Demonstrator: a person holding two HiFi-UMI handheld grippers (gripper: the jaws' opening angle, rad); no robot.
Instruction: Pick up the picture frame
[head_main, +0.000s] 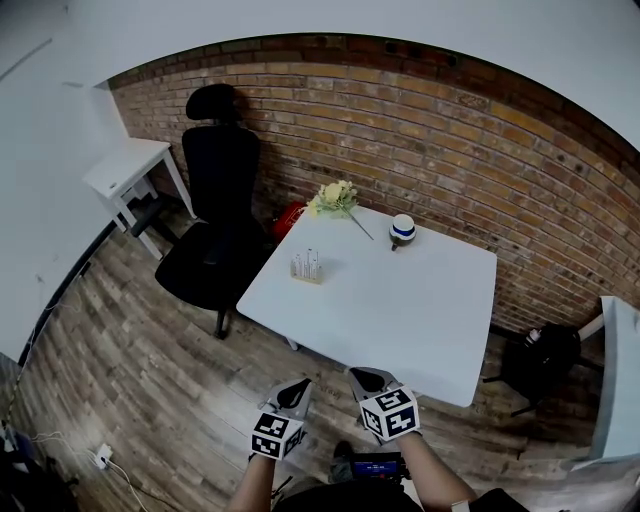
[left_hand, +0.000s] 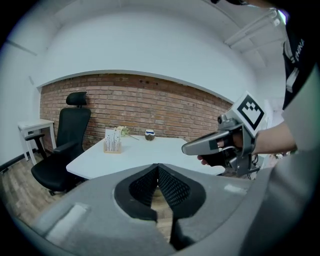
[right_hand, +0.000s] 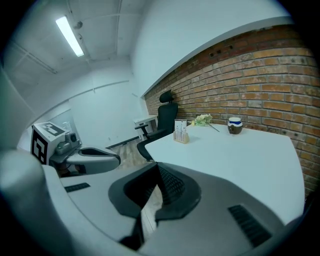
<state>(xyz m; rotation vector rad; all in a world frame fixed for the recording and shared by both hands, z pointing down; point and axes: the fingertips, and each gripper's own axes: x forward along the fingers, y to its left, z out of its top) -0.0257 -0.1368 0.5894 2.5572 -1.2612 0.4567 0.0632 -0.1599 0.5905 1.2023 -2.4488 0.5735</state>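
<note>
The picture frame (head_main: 307, 267) is a small upright white card in a wooden base, standing on the far left part of the white table (head_main: 420, 320). It also shows in the left gripper view (left_hand: 112, 140) and the right gripper view (right_hand: 181, 131). Both grippers hang side by side over the wooden floor, short of the table's near edge and well apart from the frame. My left gripper (head_main: 292, 393) has its jaws together with nothing in them (left_hand: 158, 167). My right gripper (head_main: 368, 380) is shut and empty too (right_hand: 158, 166).
A bunch of pale flowers (head_main: 333, 197) and a small blue-and-white cup (head_main: 402, 230) sit near the table's far edge by the brick wall. A black office chair (head_main: 215, 220) stands left of the table, a white side table (head_main: 125, 170) beyond it.
</note>
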